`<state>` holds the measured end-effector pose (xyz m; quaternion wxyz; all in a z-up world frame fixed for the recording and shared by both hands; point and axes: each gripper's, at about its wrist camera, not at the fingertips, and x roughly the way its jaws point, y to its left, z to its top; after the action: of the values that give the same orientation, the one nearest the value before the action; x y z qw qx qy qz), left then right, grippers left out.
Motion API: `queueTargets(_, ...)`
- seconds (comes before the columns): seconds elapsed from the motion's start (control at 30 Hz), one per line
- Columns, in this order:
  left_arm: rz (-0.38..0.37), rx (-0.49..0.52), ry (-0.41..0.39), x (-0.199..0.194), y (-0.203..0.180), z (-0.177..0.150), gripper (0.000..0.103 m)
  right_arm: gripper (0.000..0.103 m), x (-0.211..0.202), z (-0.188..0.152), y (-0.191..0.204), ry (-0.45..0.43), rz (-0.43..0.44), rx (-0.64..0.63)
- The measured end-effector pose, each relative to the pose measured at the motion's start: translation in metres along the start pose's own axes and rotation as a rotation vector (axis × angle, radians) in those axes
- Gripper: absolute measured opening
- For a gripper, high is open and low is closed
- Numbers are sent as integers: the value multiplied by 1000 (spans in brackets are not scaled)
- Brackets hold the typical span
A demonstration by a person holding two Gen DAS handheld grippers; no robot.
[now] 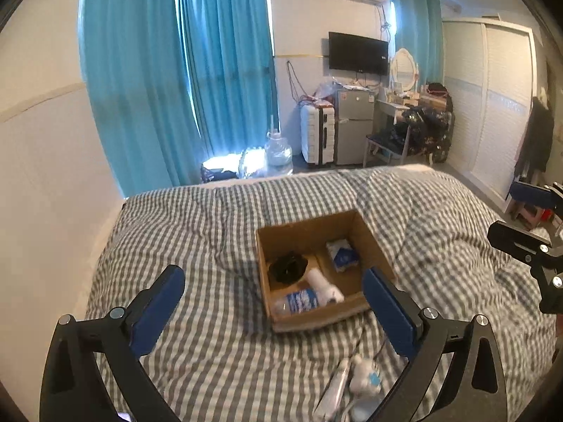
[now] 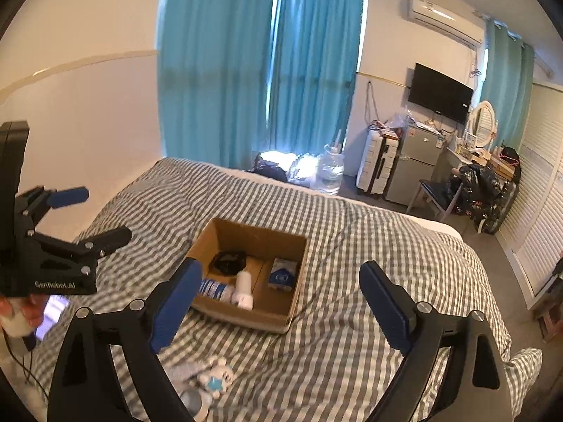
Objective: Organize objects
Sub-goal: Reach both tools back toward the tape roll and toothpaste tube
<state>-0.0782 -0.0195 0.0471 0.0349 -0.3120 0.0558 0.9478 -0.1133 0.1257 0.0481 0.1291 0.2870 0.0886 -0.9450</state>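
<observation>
An open cardboard box [image 1: 369,239] [image 2: 295,299] sits on the checked bed. Inside lie a black bundle [image 1: 286,267] [image 2: 228,262], a white bottle [image 1: 323,285] [image 2: 243,288], a blue-labelled water bottle [image 1: 299,300] [image 2: 213,288] and a blue-white tissue pack [image 1: 342,255] [image 2: 283,274]. A white-and-blue plush toy [image 1: 366,374] [image 2: 214,378] and a white tube [image 1: 334,387] lie on the bed in front of the box. My left gripper [image 1: 274,302] [image 2: 91,214] is open and empty, above the bed before the box. My right gripper [image 2: 278,299] [image 1: 520,211] is open and empty, over the box's near edge.
The grey-checked duvet [image 1: 211,246] [image 2: 369,263] covers the bed. Beyond it stand teal curtains [image 1: 176,70], a water jug [image 1: 278,156], a white suitcase [image 1: 316,137], a small fridge [image 1: 353,126], a chair [image 2: 436,193] and a wardrobe [image 1: 492,105].
</observation>
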Motion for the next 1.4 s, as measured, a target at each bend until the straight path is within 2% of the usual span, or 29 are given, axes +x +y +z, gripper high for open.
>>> queueTargets(0.17, 52, -28, 38, -3, 7, -44, 103, 91, 3, -42, 13, 51, 11, 1)
queueTargets(0.33, 63, -83, 85, 13, 6, -95, 103, 91, 25, -89, 33, 121, 29, -32)
queueTargets(0.47, 95, -73, 134, 34, -1, -132, 103, 91, 58, -131, 49, 222, 61, -53)
queueTargets(0.57, 64, -64, 194, 52, -9, -153, 103, 89, 85, -157, 55, 306, 86, -46)
queueTargets(0.63, 55, -64, 219, 59, -12, -164, 103, 82, 96, -170, 59, 338, 101, -45)
queueTargets(0.7, 47, -72, 252, 67, -12, -172, 103, 75, 105, -179, 65, 375, 156, -40)
queueTargets(0.77, 44, -92, 270, 71, -8, -176, 103, 55, 114, -186, 73, 409, 170, -68)
queueTargets(0.83, 33, -116, 274, 71, -4, -179, 103, 40, 121, -193, 81, 445, 189, -93)
queueTargets(0.97, 32, -124, 283, 74, -3, -178, 103, 20, 130, -205, 94, 500, 220, -141)
queueTargets(1.1, 41, -115, 293, 77, -5, -179, 103, 9, 133, -211, 96, 516, 225, -147)
queueTargets(1.4, 32, -92, 332, 89, -15, -180, 103, 7, 110, -188, 71, 406, 182, -79)
